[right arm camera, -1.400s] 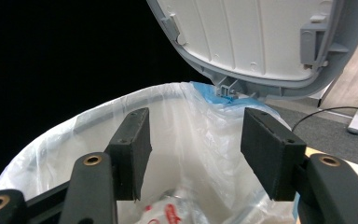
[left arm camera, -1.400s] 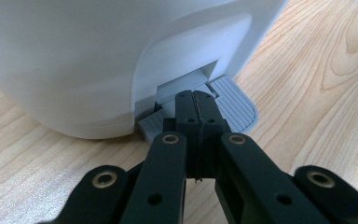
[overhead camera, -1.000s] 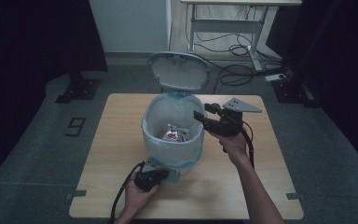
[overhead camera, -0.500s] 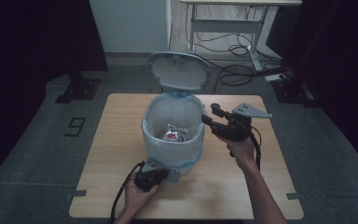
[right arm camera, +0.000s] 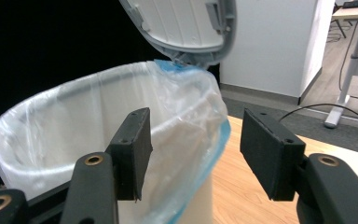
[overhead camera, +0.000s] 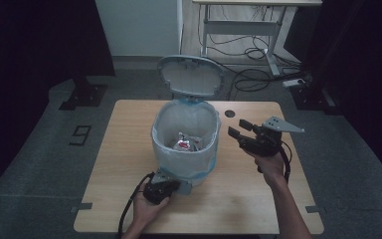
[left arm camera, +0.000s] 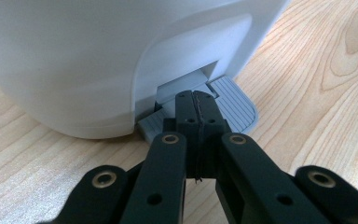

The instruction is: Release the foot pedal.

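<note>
pedal bin (overhead camera: 185, 144) stood mid-table, lid (overhead camera: 191, 75) kept up because pedal (left arm camera: 233, 100) is pressed by left gripper (left arm camera: 196, 106), jaws together. right gripper (overhead camera: 240, 129) held beside rim, jaws apart, empty, likely after drop; wrapper (overhead camera: 185, 144) seen inside liner.

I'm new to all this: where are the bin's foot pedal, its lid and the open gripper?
pedal (left arm camera: 233, 100), left gripper view, ribbed top
lid (overhead camera: 191, 75), high view, inner face
right gripper (right arm camera: 193, 149), right gripper view, between its fingertips

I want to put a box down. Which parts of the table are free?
Free: the table left of the bin, and its near right corner. Crowded: the front, where the left gripper presses the pedal, and beside the right gripper.
</note>
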Action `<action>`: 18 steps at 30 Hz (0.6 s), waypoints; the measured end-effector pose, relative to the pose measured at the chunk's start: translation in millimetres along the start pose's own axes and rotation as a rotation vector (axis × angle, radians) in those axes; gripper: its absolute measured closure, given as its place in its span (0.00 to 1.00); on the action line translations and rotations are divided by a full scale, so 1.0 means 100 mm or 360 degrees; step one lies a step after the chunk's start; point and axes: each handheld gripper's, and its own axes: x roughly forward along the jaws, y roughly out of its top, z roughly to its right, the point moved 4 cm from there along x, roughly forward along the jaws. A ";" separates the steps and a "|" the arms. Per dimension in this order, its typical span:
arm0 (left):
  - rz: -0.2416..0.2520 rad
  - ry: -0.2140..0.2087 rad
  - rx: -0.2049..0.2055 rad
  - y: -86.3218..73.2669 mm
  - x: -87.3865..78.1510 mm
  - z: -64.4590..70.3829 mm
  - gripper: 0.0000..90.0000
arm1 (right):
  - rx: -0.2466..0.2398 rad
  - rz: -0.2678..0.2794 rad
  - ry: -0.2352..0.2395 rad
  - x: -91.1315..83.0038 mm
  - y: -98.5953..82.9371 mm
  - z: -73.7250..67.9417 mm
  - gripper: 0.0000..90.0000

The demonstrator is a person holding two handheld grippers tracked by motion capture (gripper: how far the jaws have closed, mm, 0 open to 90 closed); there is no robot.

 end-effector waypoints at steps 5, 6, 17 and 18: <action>-0.0001 -0.0005 -0.0003 0.00 0.00 0.00 0.99 | -0.0005 -0.0012 -0.0019 -0.09 -0.09 0.09 0.48; -0.0003 -0.0004 -0.0001 0.00 0.00 0.00 0.99 | -0.0007 -0.0018 -0.0023 -0.10 -0.12 0.11 0.48; -0.0029 0.0078 0.0010 0.02 -0.03 0.01 0.78 | 0.0005 -0.0065 -0.0054 -0.21 -0.41 0.25 0.48; -0.0025 0.0078 -0.0003 0.02 -0.04 0.00 0.76 | 0.0013 -0.0067 -0.0057 -0.22 -0.45 0.26 0.48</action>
